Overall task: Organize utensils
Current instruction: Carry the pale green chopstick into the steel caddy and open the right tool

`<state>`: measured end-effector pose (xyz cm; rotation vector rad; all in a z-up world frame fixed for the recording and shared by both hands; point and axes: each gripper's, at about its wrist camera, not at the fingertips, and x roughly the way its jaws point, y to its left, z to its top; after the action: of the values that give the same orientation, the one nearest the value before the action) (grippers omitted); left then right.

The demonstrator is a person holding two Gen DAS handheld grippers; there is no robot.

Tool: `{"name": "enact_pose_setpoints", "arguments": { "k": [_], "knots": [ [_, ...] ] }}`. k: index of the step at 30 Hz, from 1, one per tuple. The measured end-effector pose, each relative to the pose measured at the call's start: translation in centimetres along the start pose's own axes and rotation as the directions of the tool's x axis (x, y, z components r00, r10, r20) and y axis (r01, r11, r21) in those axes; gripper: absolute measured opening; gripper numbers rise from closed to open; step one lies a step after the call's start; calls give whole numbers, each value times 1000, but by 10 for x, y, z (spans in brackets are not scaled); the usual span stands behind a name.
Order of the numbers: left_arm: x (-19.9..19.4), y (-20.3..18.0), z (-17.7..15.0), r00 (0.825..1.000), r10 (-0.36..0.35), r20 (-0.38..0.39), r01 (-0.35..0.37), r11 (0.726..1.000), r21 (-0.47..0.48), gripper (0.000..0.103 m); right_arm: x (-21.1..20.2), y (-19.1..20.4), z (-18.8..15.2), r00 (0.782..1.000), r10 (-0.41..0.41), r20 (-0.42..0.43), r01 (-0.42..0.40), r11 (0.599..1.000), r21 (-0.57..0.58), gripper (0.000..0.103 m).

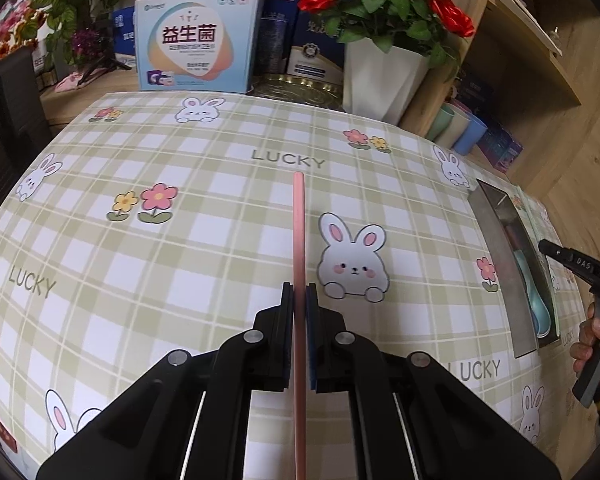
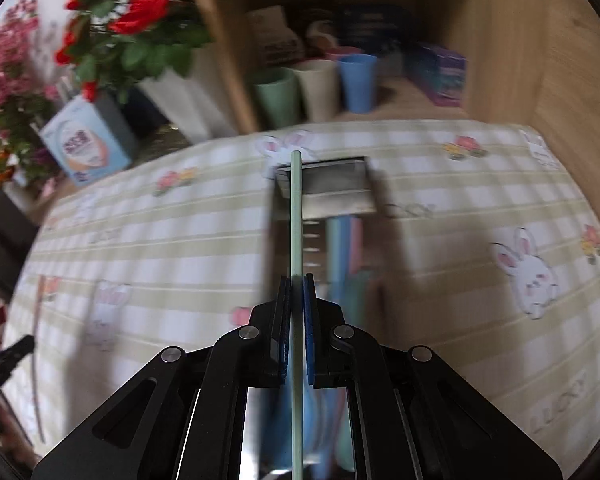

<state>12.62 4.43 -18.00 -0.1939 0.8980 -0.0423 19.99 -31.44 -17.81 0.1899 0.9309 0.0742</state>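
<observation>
My left gripper (image 1: 299,292) is shut on a thin pink utensil handle (image 1: 298,232) that points away over the checked tablecloth (image 1: 180,240). My right gripper (image 2: 298,284) is shut on a thin pale green utensil handle (image 2: 296,216), held above a metal tray (image 2: 331,196). The tray holds blue, pink and green utensils (image 2: 341,248). In the left wrist view the same tray (image 1: 507,264) lies at the table's right edge with a light blue spoon (image 1: 533,292) in it, and the right gripper (image 1: 567,260) hovers beside it. The right wrist view is motion-blurred.
A white pot of red roses (image 1: 379,76), a blue box (image 1: 196,44) and other boxes stand behind the table. Pastel cups (image 2: 319,86) sit on a wooden shelf at the right. A dark chair (image 1: 8,120) stands at the left.
</observation>
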Motion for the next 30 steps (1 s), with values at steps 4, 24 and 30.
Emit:
{"name": "enact_pose_setpoints", "arguments": {
  "k": [4,24,30],
  "knots": [
    [2,-9,2,1000,-6,-5,6,1000,16,6,9,-8,-4,1000,-5,-22,5,1000,10,6],
    [8,-12,-3,999,-29,-36,29,999,12,6,32,-8,-15,995,-50,-90,59,993,98,6],
    [10,-23,-2,998,-33,-50,35,999,29,6,20,-3,-10,997,-27,-71,33,995,95,8]
  ]
}}
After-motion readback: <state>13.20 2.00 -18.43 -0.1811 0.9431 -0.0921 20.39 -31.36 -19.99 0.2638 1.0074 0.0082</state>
